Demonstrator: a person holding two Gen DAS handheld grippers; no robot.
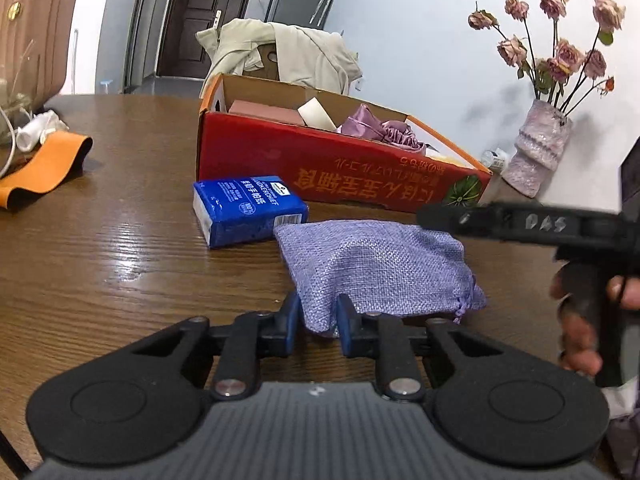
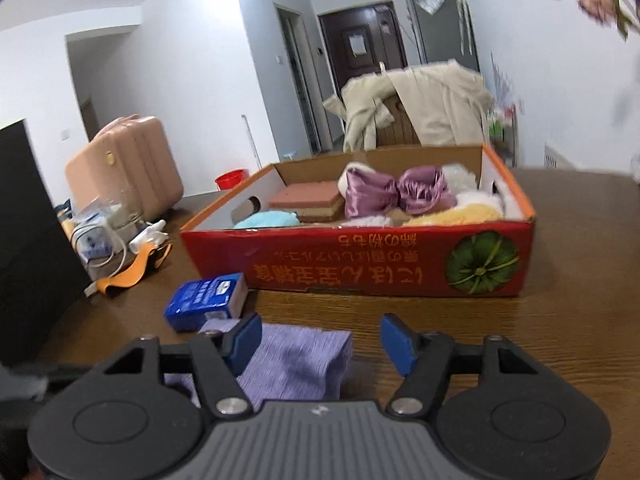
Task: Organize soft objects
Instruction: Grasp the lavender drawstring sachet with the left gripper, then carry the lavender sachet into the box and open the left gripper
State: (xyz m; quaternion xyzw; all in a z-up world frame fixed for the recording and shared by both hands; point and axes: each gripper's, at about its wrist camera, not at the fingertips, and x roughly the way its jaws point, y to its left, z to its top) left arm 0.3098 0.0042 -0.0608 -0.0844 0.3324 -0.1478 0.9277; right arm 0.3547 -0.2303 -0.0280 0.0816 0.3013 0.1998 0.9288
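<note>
A: Box (image 2: 360,264) mid-table already holds several soft items; what's left?

B: Lilac pouch (image 1: 372,264), pinched by left gripper (image 1: 319,316), and tissue pack (image 1: 244,210) beside it. Right gripper (image 2: 320,340) hangs apart.

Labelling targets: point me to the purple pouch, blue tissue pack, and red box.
purple pouch (image 1: 372,256), left wrist view, middle of the woven fabric.
blue tissue pack (image 1: 244,200), left wrist view, top face.
red box (image 2: 360,264), right wrist view, front wall.

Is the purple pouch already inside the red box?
No, the purple pouch lies on the table in front of the red box, its near corner pinched by the left gripper.
</note>
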